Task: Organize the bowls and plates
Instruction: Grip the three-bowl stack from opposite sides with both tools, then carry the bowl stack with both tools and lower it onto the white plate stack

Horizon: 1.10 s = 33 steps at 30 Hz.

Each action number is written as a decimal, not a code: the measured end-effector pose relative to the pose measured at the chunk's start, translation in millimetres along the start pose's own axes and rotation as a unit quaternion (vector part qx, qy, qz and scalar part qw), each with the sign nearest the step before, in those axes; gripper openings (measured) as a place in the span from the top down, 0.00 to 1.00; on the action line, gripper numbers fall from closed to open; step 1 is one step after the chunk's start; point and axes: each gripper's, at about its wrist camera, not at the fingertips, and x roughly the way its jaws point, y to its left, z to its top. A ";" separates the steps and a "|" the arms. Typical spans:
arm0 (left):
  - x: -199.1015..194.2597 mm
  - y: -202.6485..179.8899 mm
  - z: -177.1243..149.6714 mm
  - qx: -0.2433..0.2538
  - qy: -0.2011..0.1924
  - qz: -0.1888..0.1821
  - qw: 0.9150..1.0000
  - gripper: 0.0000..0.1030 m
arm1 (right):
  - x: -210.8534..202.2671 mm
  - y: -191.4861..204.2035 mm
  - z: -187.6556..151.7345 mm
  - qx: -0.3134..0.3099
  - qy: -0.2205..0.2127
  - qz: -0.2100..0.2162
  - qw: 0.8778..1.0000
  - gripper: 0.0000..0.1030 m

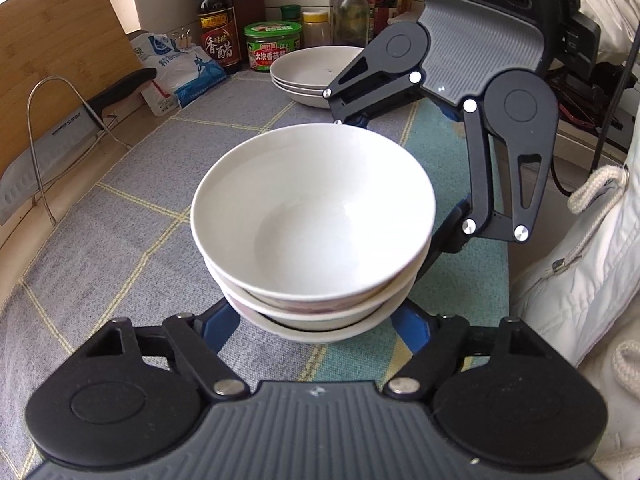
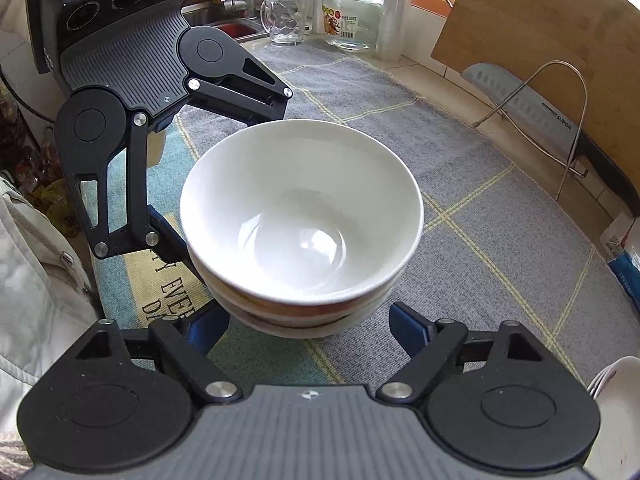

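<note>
White bowls, nested in a stack (image 1: 316, 236), stand on the grey checked mat (image 1: 132, 208) covering the counter, between both pairs of jaws. Left gripper (image 1: 320, 326) and right gripper (image 2: 310, 320) flank the stack's base from opposite sides; whether their blue fingers (image 2: 408, 326) press it, I cannot tell. Beyond the right gripper sit stacked shallow plates (image 1: 312, 74).

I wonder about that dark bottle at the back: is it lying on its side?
No, the dark bottle stands upright beside a green-lidded jar.
</note>
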 end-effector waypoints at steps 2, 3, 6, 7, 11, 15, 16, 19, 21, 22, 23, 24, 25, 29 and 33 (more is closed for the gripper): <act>0.4 1.3 0.9 -0.002 0.002 -0.002 1.000 0.20 | -0.1 -1.4 0.1 -0.004 -0.001 0.009 1.000 0.18; 0.7 1.2 1.5 -0.001 0.004 -0.001 1.000 0.20 | 0.1 -2.1 0.2 -0.007 -0.002 0.013 1.000 0.18; 1.2 2.9 3.0 -0.001 0.009 -0.002 1.000 0.20 | 1.3 -4.4 0.8 -0.011 -0.005 0.024 1.000 0.18; 1.6 3.5 3.5 -0.001 0.011 -0.003 1.000 0.20 | 1.5 -4.5 0.7 -0.014 -0.006 0.025 1.000 0.18; 2.3 4.1 5.0 0.000 0.018 -0.003 1.000 0.20 | 3.2 -6.4 1.9 -0.025 -0.009 0.032 0.999 0.18; 3.9 6.2 6.6 0.002 0.022 -0.005 1.000 0.20 | 5.2 -7.4 2.7 -0.034 -0.012 0.035 0.999 0.13; 4.6 6.3 7.3 0.003 0.023 -0.005 1.000 0.19 | 6.0 -7.7 2.6 -0.036 -0.013 0.034 0.999 0.12; 5.1 6.2 7.5 0.004 0.023 -0.005 1.000 0.19 | 7.4 -10.1 2.7 -0.035 -0.015 0.042 0.998 0.12; 5.5 6.0 7.8 0.005 0.023 -0.005 1.000 0.19 | 7.5 -9.3 3.8 -0.040 -0.015 0.042 0.998 0.12; 5.3 5.5 7.6 0.005 0.022 -0.005 1.000 0.19 | 7.2 -8.5 4.0 -0.044 -0.015 0.041 0.998 0.13; 5.3 5.5 7.5 0.005 0.022 -0.006 1.000 0.19 | 6.9 -7.0 4.2 -0.047 -0.014 0.041 0.998 0.13; 5.4 5.7 7.3 0.006 0.021 -0.006 1.000 0.19 | 6.3 -5.9 4.0 -0.049 -0.013 0.040 0.998 0.13; 5.5 5.3 7.5 0.006 0.021 -0.006 1.000 0.19 | 6.3 -6.0 4.3 -0.048 -0.012 0.041 0.998 0.13; 5.8 5.7 6.8 0.008 0.018 -0.009 1.000 0.19 | 6.4 -6.7 4.6 -0.045 -0.010 0.044 0.998 0.13; 6.1 6.3 6.7 0.007 0.016 -0.011 1.000 0.19 | 6.2 -6.5 4.5 -0.040 -0.010 0.046 0.998 0.13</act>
